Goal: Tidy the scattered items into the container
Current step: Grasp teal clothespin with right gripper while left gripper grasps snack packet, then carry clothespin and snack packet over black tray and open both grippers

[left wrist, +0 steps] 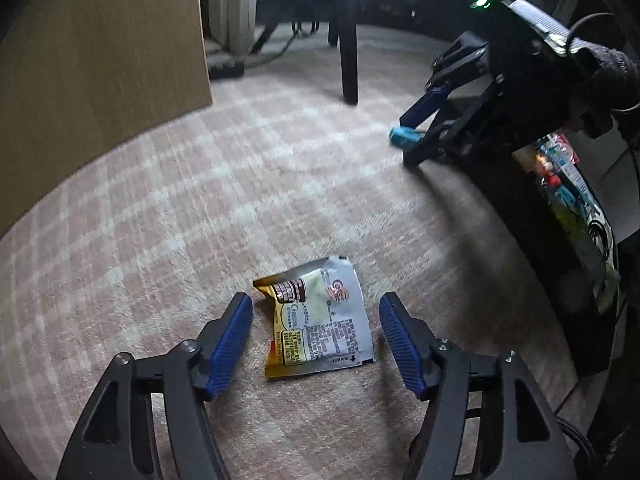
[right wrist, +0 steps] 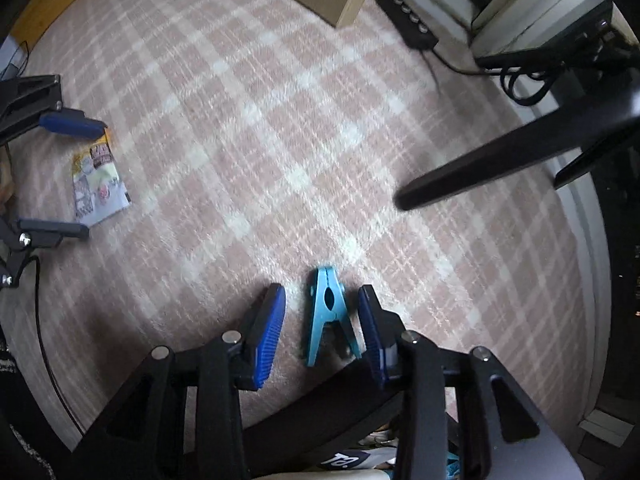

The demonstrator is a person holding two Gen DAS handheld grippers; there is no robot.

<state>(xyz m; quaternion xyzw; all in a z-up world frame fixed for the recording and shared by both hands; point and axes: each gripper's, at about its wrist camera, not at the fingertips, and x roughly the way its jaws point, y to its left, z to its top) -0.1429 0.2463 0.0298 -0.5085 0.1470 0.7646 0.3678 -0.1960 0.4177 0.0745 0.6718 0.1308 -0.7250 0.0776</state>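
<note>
A torn snack wrapper (left wrist: 320, 320), silver and yellow, lies flat on the pink checked carpet. My left gripper (left wrist: 316, 300) stands open over it, a blue pad on either side and neither touching. From the right wrist view the same wrapper (right wrist: 100, 184) shows at the far left between the left gripper (right wrist: 94, 179) fingers. A light blue clothes peg (right wrist: 330, 312) lies on the carpet between the open right gripper (right wrist: 322, 291) pads, unpressed. In the left wrist view the right gripper (left wrist: 406, 140) points down over the peg (left wrist: 398, 136). A dark container (left wrist: 532, 208) with colourful packets stands at the right.
A wooden cabinet panel (left wrist: 100, 60) rises at the left. A black chair leg (left wrist: 348, 60) stands behind, also seen as the leg (right wrist: 500, 160) slanting in from the right. A black power strip (right wrist: 408, 20) with cables lies by the far wall.
</note>
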